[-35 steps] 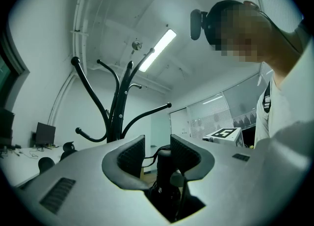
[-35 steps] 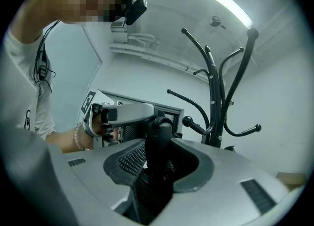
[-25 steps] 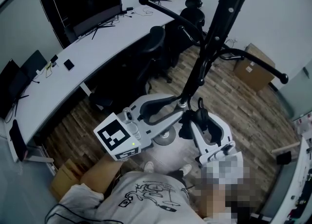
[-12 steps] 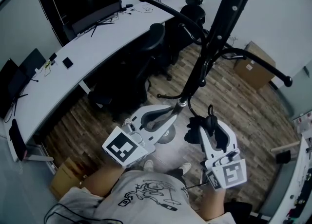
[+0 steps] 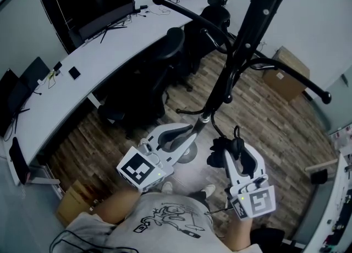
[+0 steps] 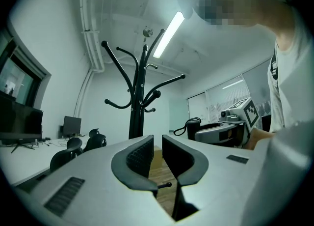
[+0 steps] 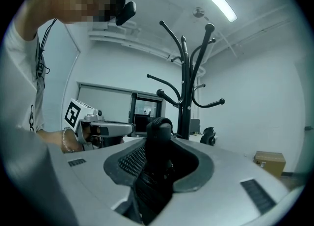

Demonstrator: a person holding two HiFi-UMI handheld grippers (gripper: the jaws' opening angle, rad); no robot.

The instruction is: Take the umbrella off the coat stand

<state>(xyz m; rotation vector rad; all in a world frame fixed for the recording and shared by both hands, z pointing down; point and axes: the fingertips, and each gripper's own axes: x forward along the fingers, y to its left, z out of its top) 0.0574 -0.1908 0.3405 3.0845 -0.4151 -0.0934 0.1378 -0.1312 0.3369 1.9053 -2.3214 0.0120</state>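
Observation:
The black coat stand (image 5: 242, 48) rises in front of me, its curved hooks bare in the left gripper view (image 6: 139, 97) and the right gripper view (image 7: 185, 97). A folded black umbrella (image 5: 221, 150) with a wrist loop sits between the jaws of my right gripper (image 5: 234, 148), which is shut on it; up close the umbrella (image 7: 157, 156) fills that gripper's jaws (image 7: 158, 163). It hangs clear of the stand, to the right of the pole. My left gripper (image 5: 193, 128) points at the pole's foot. Its jaws (image 6: 157, 144) are closing, a narrow gap left and nothing between them.
A long curved white desk (image 5: 82, 65) with monitors runs along the left, black office chairs (image 5: 170, 54) beside it. Cardboard boxes stand at the far right (image 5: 286, 73) and near my feet (image 5: 74, 202). The stand's round base (image 5: 187, 154) rests on the wood floor.
The left gripper's jaws have narrowed from wide open to a slim gap. Both grippers have sunk and drawn back a little, the right one carrying the umbrella.

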